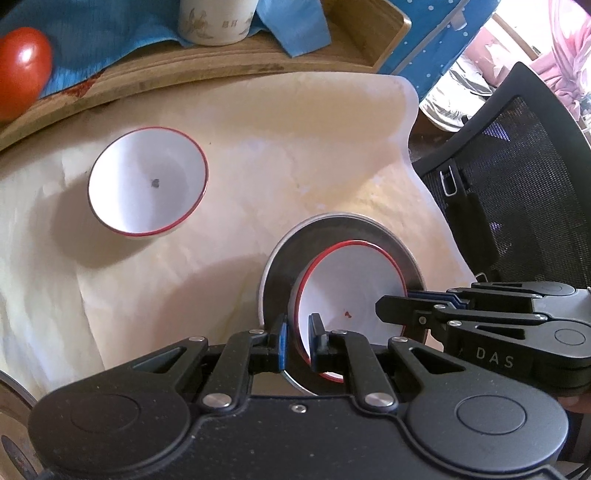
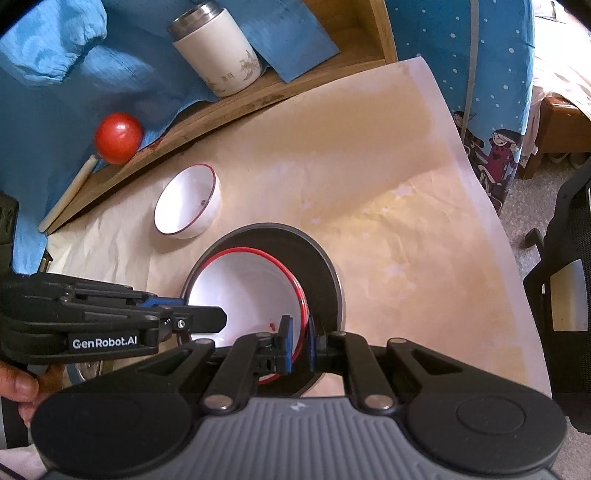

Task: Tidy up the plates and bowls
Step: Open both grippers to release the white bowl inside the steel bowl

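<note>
A white bowl with a red rim (image 1: 354,284) (image 2: 247,291) sits on a dark grey plate (image 1: 332,232) (image 2: 317,266) near me. My left gripper (image 1: 297,341) pinches the bowl's near-left rim; it also shows in the right wrist view (image 2: 207,317). My right gripper (image 2: 299,341) pinches the bowl's right rim; it also shows in the left wrist view (image 1: 391,306). A second white red-rimmed bowl (image 1: 147,181) (image 2: 186,201) stands alone on the paper, farther left.
Cream paper (image 1: 295,147) (image 2: 369,184) covers the table. A wooden tray (image 1: 229,62) (image 2: 221,110) at the back holds a white mug (image 1: 216,20) (image 2: 218,48), a tomato (image 1: 22,70) (image 2: 118,137) and blue cloth (image 1: 110,29). A black mesh chair (image 1: 517,177) stands right.
</note>
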The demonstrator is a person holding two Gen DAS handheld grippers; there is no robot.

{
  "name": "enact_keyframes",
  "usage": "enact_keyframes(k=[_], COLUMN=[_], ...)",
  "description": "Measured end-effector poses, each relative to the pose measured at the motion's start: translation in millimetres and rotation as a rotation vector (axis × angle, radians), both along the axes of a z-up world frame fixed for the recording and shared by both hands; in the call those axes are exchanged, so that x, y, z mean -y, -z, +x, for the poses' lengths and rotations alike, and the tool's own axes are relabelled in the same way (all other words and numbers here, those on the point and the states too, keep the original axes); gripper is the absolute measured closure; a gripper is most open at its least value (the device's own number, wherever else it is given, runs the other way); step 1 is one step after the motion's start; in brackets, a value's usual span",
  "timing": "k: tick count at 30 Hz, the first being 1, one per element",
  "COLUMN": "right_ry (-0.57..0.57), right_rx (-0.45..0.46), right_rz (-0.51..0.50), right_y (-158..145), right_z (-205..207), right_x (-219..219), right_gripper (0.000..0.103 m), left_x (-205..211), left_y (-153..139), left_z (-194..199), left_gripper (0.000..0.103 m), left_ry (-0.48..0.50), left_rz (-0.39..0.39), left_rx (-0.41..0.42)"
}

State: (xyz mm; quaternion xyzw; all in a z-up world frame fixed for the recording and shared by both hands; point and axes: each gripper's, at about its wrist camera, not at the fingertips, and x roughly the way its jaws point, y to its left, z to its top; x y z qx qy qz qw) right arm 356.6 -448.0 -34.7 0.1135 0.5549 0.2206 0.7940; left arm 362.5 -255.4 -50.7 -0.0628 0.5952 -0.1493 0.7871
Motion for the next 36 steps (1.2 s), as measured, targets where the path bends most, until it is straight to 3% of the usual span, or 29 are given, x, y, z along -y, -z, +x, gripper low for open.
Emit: enact_keyframes(k=[24,31,36], right_ry=[0.012,0.02,0.021], right_rx=[0.012,0.042,0.077], right_rz=[0.0,-0.019,-0.04], right_y=[-4.9,-10.8,-17.8], right_z=[0.7,-5.4,-8.7], right_x=[2.1,2.6,1.7], right_gripper=[0.088,0.086,0.083], left_x=[-2.7,-4.3,-6.1], left_y=[-2.2,-8.6,-18.7], left_z=[1.2,-2.3,-5.8], left_gripper=[0.087,0.074,0.071], left_ry=[-0.017,-0.014,-0.011], left_rz=[-0.015,-0.022,-0.019], left_rx=[0.005,0.035,0.075])
